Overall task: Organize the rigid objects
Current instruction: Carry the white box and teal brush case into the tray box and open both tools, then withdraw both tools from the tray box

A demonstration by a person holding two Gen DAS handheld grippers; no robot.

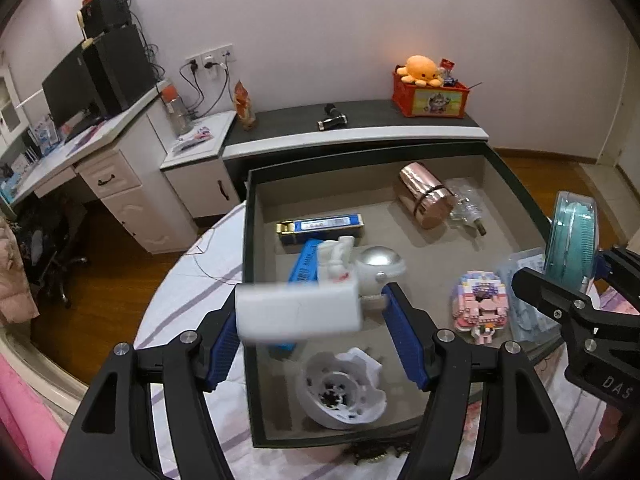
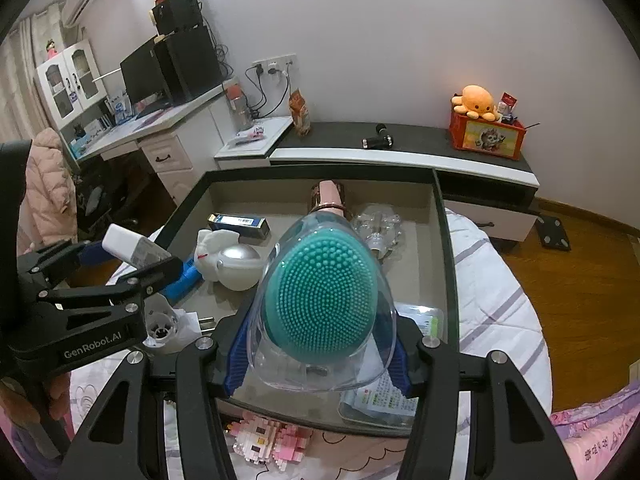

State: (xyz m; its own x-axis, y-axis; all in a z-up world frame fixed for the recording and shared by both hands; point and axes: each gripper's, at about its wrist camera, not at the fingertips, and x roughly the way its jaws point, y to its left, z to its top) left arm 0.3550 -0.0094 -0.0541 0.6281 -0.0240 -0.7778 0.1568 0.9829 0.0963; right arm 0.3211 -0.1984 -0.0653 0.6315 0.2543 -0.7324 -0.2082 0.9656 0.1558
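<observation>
Tray [image 1: 256,184] past fingertips is half filled; left gripper [image 1: 310,320], wide, white box [image 1: 298,312] between pads, contact unclear; right gripper [image 2: 316,344] clamps brush case [image 2: 324,308]; both unplaced.

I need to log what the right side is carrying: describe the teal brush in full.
The teal brush is an egg-shaped pad covered in small soft-looking nubs, likely silicone, sealed in a clear plastic shell. It stands upright on edge between the blue pads of the right hand-held gripper, which clamp the shell's sides. It hangs above the grey tray, touching nothing else. From the left wrist view it shows edge-on, thin and disc-like.
</observation>
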